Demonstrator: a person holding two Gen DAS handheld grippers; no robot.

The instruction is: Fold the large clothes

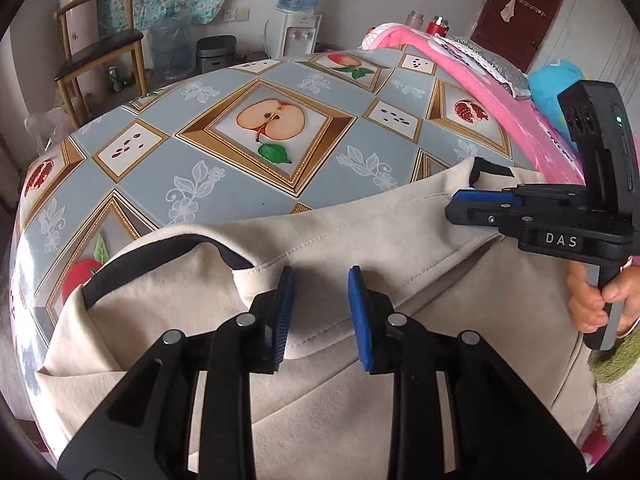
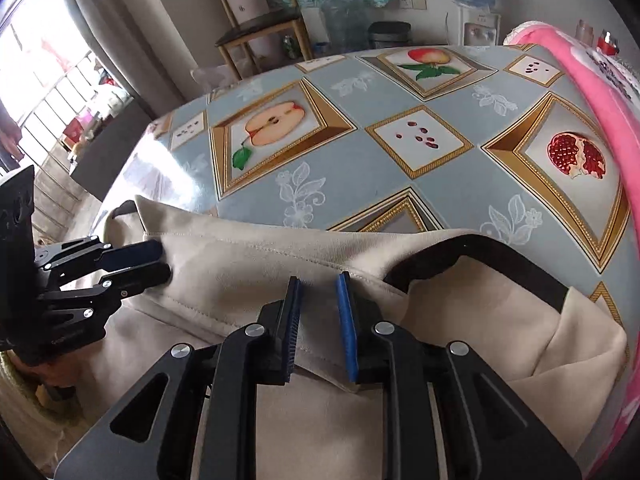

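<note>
A: Where's the garment (image 1: 360, 232)?

B: A big beige piece with dark trim, lying on the table (image 1: 224, 184) along the lower half of both wrist views, doubled over so a stitched fold edge runs across the middle of the frame. A dark-lined opening shows at the left in the left view and at the right in the right view.

A: And the fingers?

B: The left gripper (image 1: 320, 316) has its blue pads parted, with the cloth edge lying under the gap and neither pad pressing it. The right gripper (image 2: 319, 326) looks much the same in its own view: a narrow gap over the seam, nothing clamped. In the left view it sits at right centre, its tips over the fold edge.

A: So the fold has been laid down?

B: I'd judge so: a release step. To do it well, lift both grippers straight off so the pads don't drag the top layer, then check the edge lies flat and the dark openings match before the next fold.

A: How will it handle?

B: Soft, fairly thick fabric; probably keeps a crease loosely.
</note>
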